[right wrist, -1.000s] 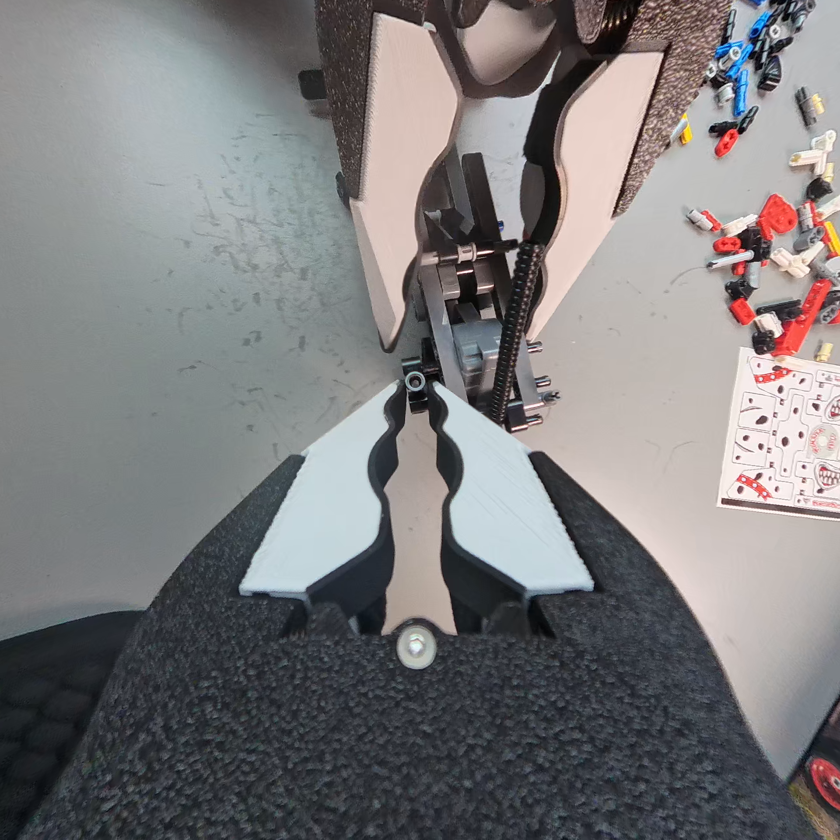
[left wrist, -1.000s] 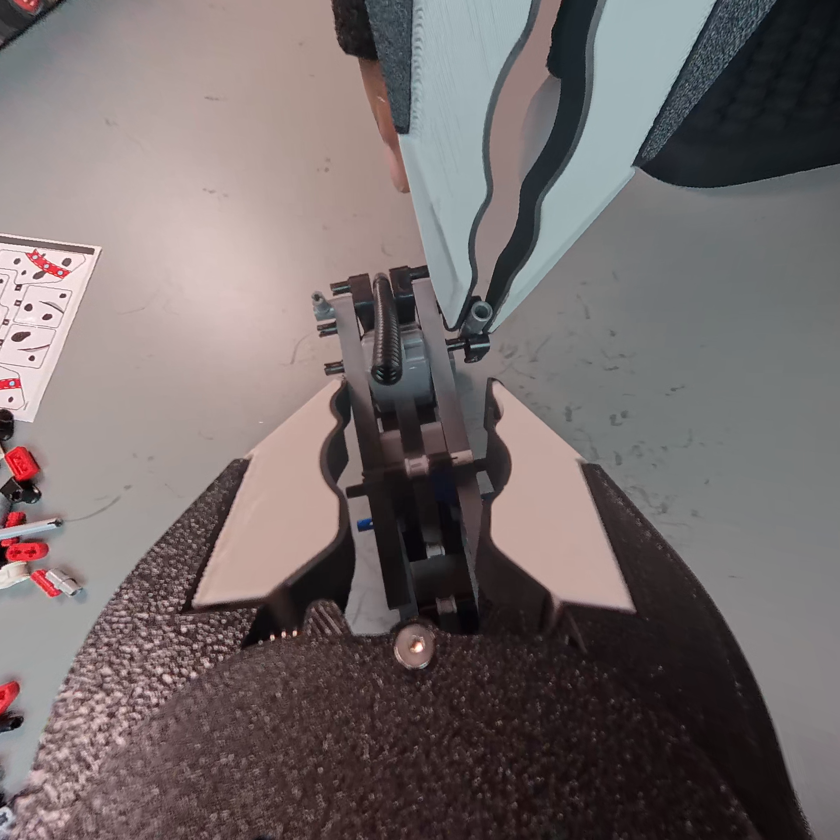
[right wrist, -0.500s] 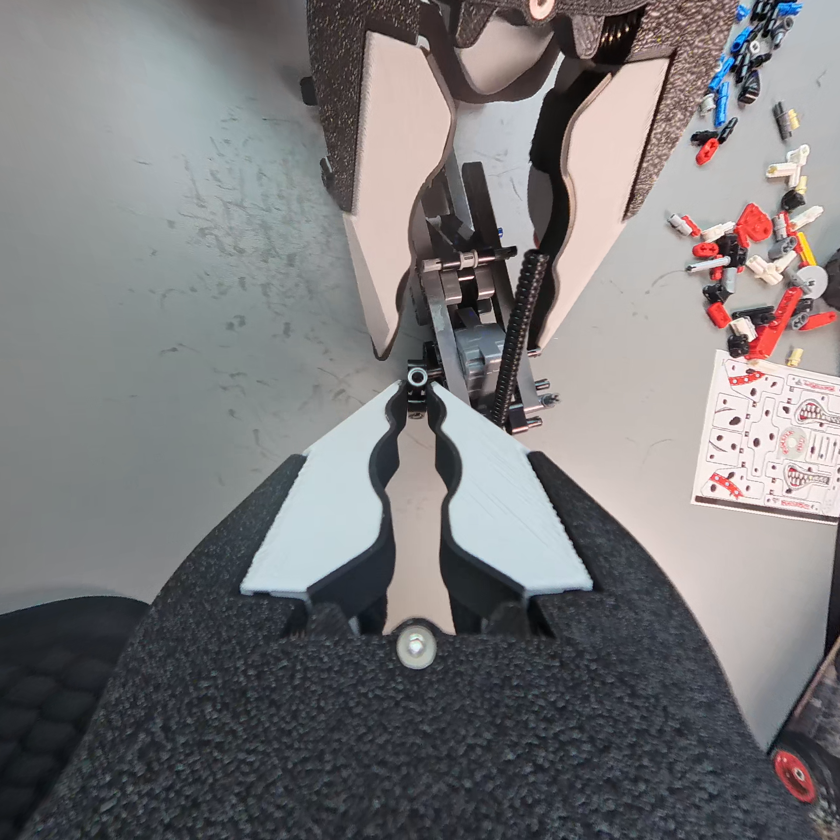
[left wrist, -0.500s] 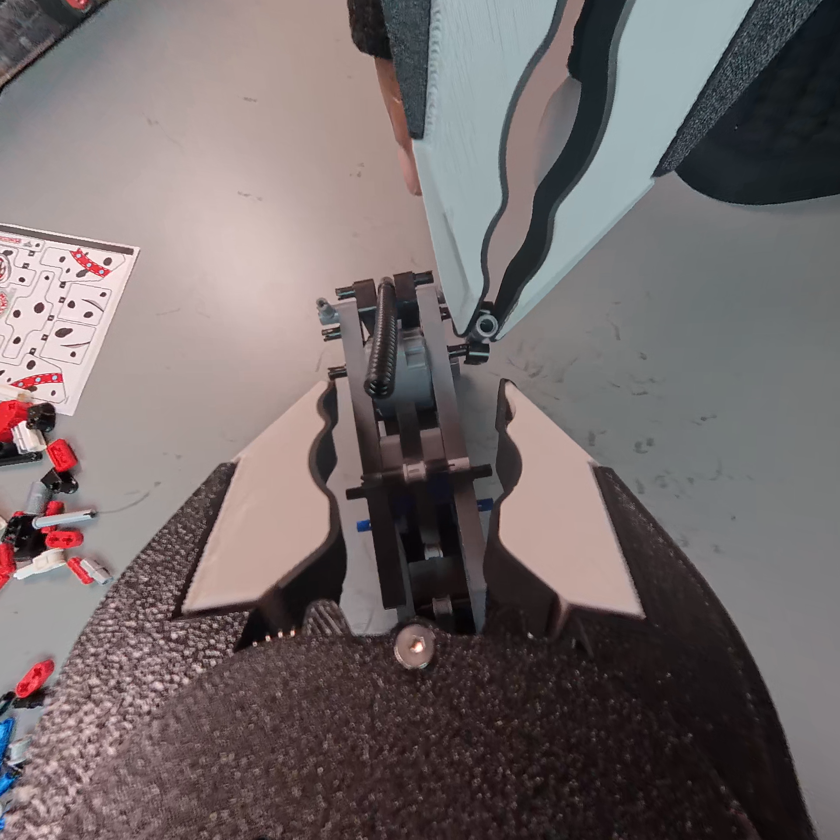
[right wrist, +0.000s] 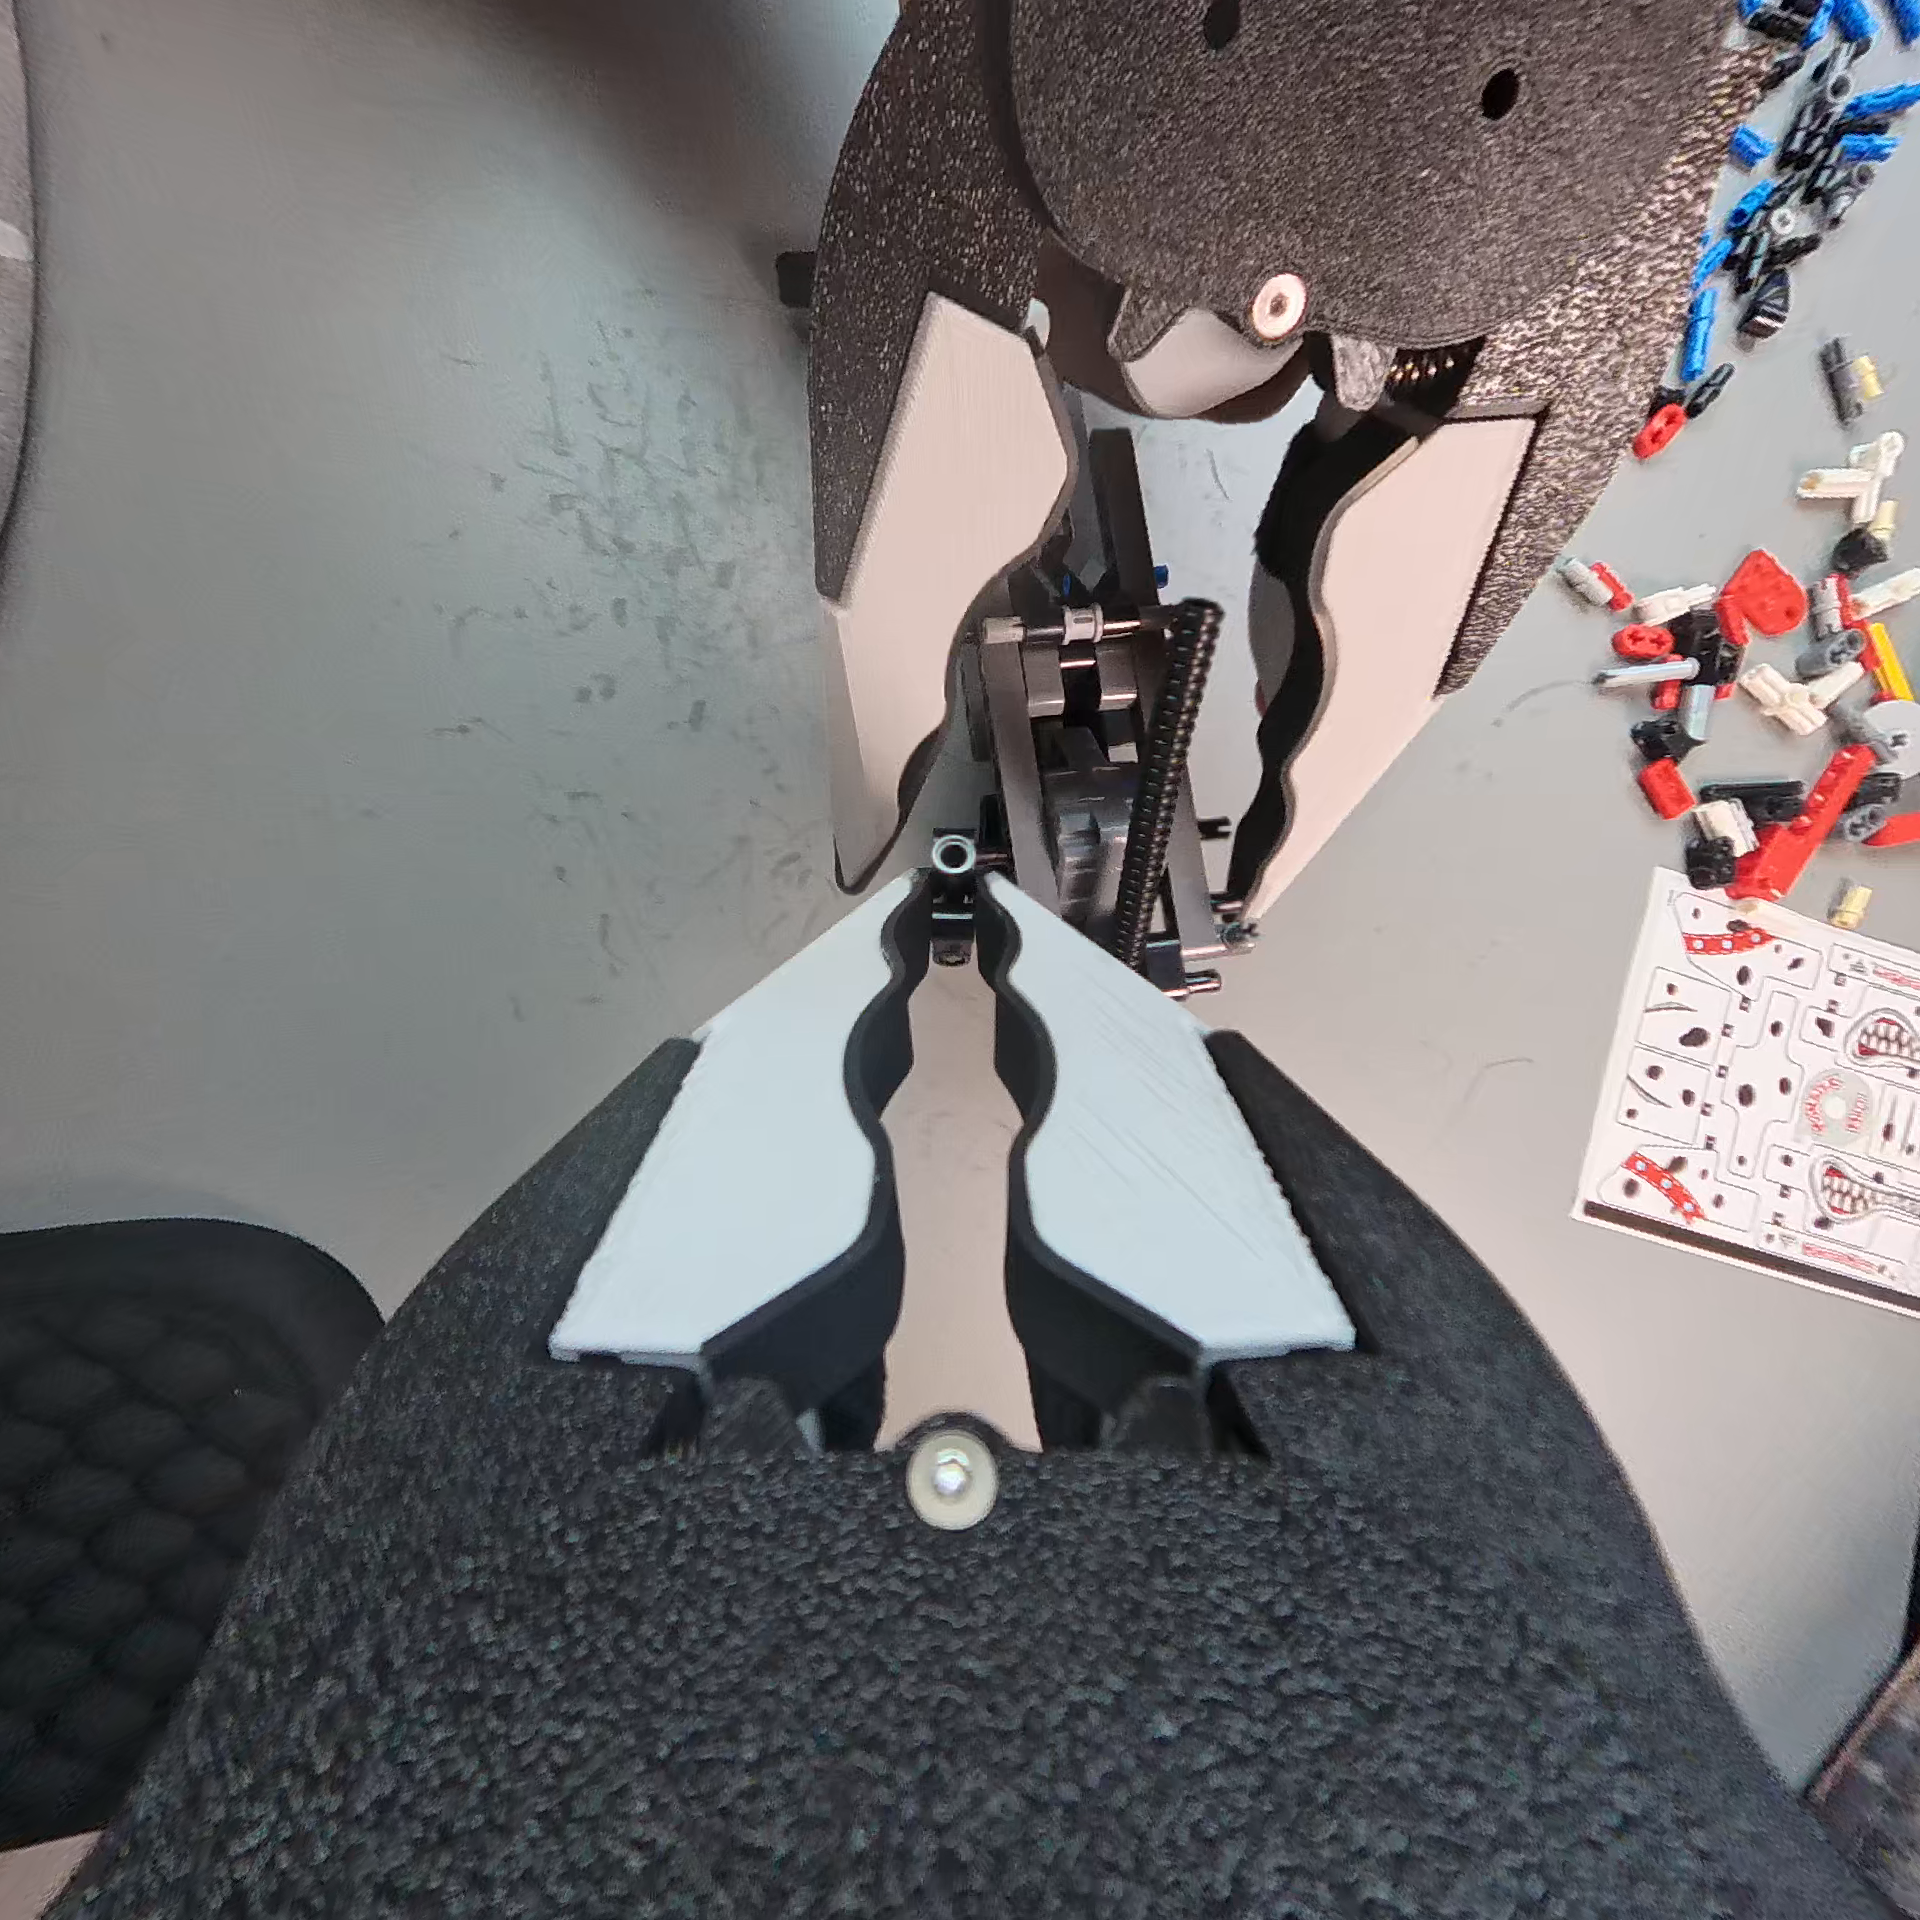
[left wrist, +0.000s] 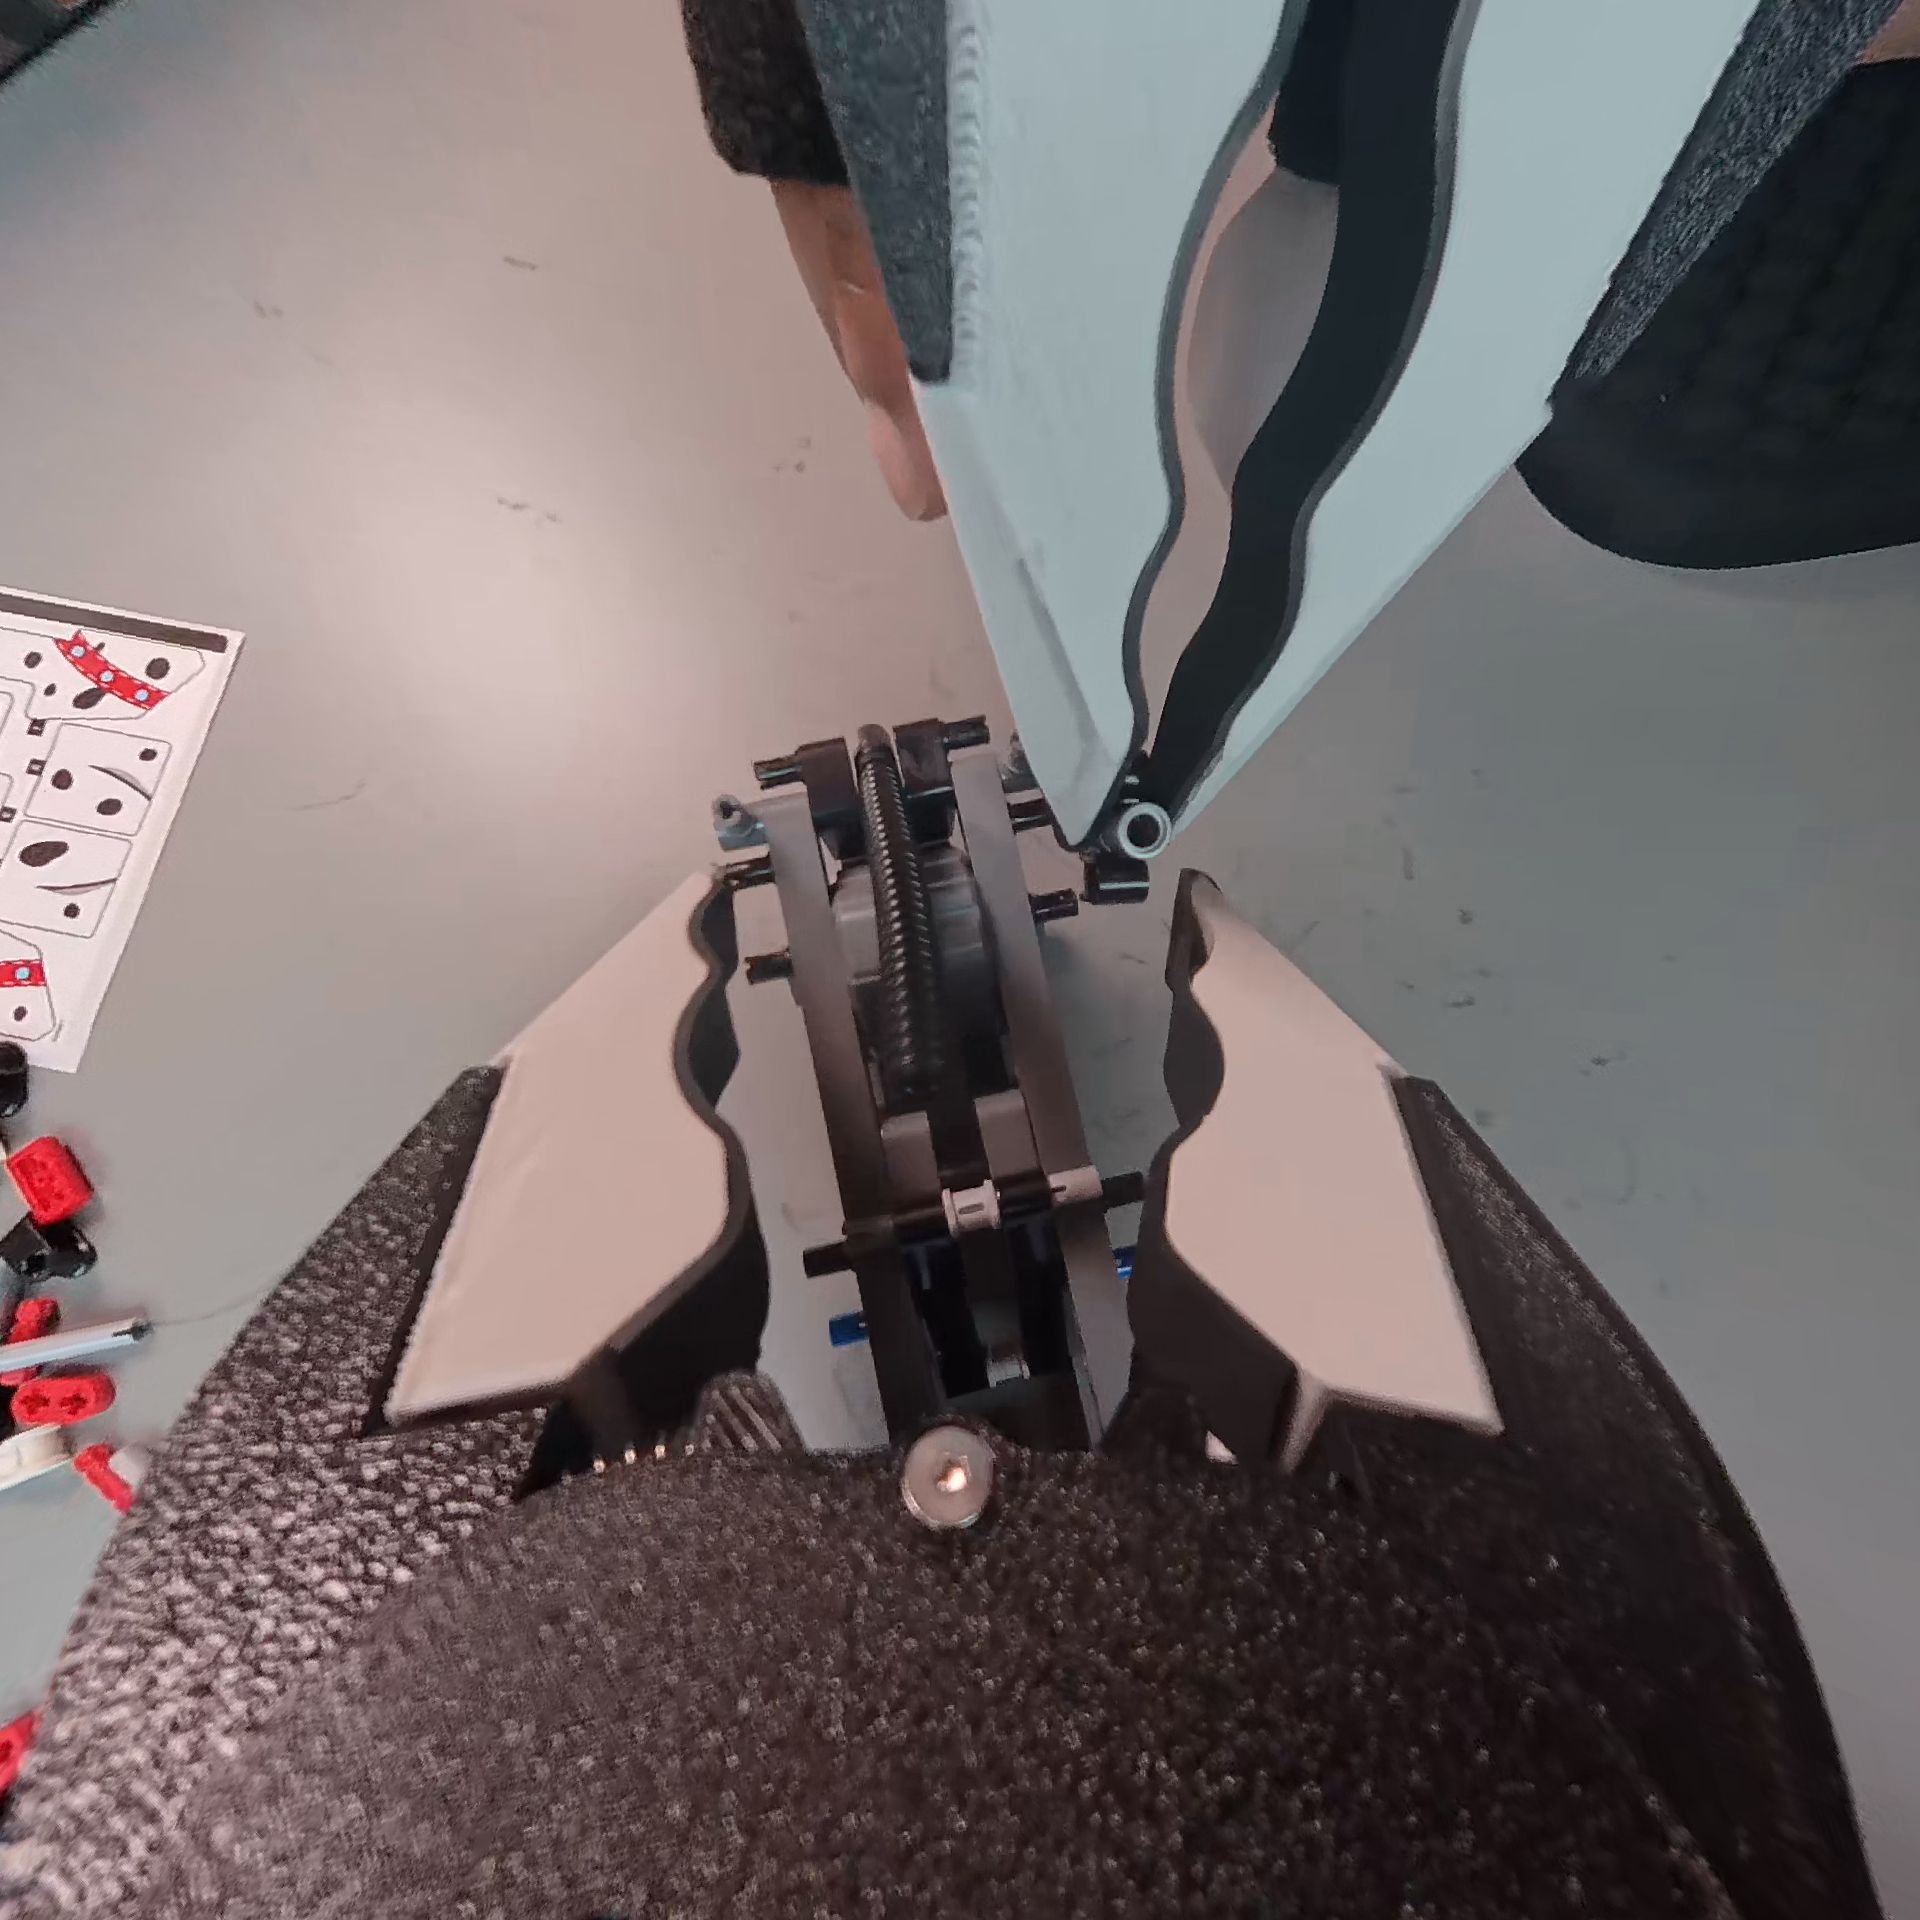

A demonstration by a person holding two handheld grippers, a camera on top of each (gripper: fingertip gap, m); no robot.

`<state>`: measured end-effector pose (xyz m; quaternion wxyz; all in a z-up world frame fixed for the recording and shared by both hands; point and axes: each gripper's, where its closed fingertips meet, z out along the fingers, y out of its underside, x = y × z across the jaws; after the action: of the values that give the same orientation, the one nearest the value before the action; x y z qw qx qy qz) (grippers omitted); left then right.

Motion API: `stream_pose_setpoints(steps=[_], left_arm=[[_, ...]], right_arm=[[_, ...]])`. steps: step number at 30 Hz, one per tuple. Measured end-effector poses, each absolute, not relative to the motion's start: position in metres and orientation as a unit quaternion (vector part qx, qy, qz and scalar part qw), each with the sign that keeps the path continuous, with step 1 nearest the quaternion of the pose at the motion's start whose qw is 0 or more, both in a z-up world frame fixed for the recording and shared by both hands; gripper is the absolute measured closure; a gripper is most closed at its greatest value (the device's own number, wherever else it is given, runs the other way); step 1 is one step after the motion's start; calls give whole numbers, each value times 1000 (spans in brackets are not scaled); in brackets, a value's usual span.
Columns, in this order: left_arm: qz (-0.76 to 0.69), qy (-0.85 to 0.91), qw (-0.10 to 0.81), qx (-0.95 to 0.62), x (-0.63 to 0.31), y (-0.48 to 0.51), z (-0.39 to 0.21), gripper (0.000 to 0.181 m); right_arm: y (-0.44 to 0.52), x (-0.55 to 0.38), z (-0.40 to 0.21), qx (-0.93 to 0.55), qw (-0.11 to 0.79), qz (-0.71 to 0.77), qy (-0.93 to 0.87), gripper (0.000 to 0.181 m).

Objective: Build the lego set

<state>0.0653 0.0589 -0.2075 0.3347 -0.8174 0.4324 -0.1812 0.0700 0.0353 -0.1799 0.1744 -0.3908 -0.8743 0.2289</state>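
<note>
Over on the left of the worktop [left wrist: 468, 416] you've got the sticker sheet [left wrist: 94, 821] lying flat, with a scatter of loose red and black pieces [left wrist: 47, 1247] just below it in the left wrist view.

Your left tongs [left wrist: 951, 894] are spread fairly wide around the lego assembly [left wrist: 925, 1039], a dark grey and black frame with a black ribbed hose [left wrist: 902, 935] running along its top. The right-hand finger looks to be against the frame's cross axle, but the left one stands clear of it, so I honestly can't tell if you're actually clamping it or just straddling it.

Your right tongs [right wrist: 954, 883] are squeezed nearly together, pinching a small black connector with a grey pin [right wrist: 952, 878] right at the tips. That little piece sits just beside the far end of the assembly, near one of the side pegs; I can't tell if it's touching.

From the right wrist view, more loose pieces [right wrist: 1766, 675] lie past the assembly on the right.
</note>
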Motion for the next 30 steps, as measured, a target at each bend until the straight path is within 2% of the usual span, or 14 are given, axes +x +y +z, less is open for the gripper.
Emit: stream_pose_setpoints(steps=[1,9,17,26,30], left_arm=[[-184,432,336,-817,66,59,-208,97],[-188,437,343,-810,68,58,-208,106],[-194,441,351,-803,70,56,-208,107],[-198,448,352,-797,74,49,-208,107],[-201,444,342,-803,74,46,-207,108]], right_arm=[[36,70,-182,-390,171,232,-874,174],[32,72,-192,-377,180,255,-872,174],[28,73,-190,-370,206,295,-856,174],[20,76,-187,-372,195,367,-830,174],[21,77,-185,-368,211,357,-832,170]])
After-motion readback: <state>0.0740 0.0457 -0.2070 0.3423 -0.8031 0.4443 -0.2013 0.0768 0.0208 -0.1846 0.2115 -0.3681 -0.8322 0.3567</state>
